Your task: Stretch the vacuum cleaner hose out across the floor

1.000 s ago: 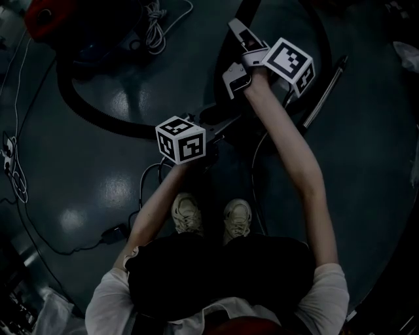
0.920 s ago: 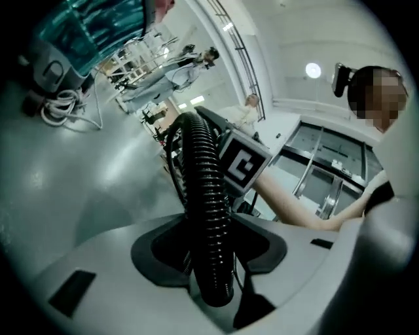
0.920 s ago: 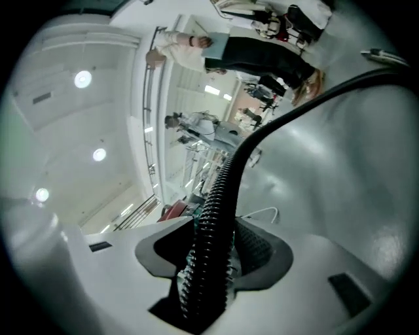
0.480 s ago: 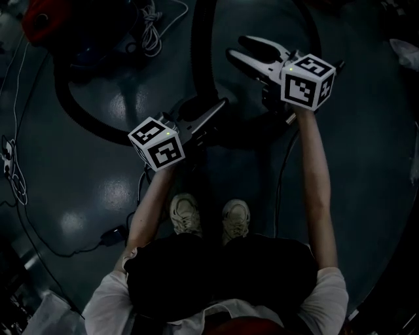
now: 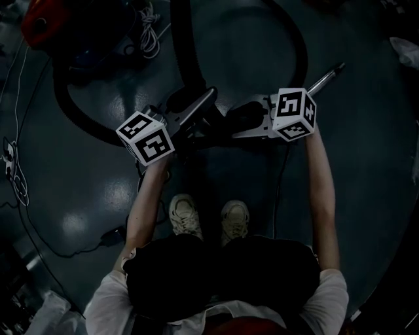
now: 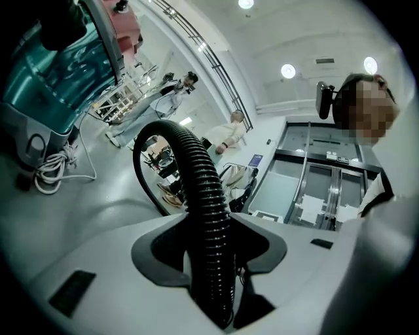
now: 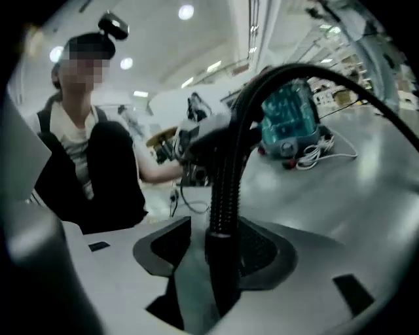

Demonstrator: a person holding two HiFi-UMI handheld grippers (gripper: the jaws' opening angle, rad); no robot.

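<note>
While the left gripper [image 5: 204, 98], jaws just closing in, pinches the ribbed hose [image 6: 200, 183], the right gripper [image 5: 237, 122] has just been opening and straddles the smooth cuff [image 7: 221, 262], not pressing. The rest loops on the floor [image 5: 242, 46]. Best: clamp right first, then spread steadily.

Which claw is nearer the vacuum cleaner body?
Left. The left claw, jaws just closing on the hose, lies down-right of the vacuum cleaner body; the right claw, jaws just opening around the hose, lies farther right.
</note>
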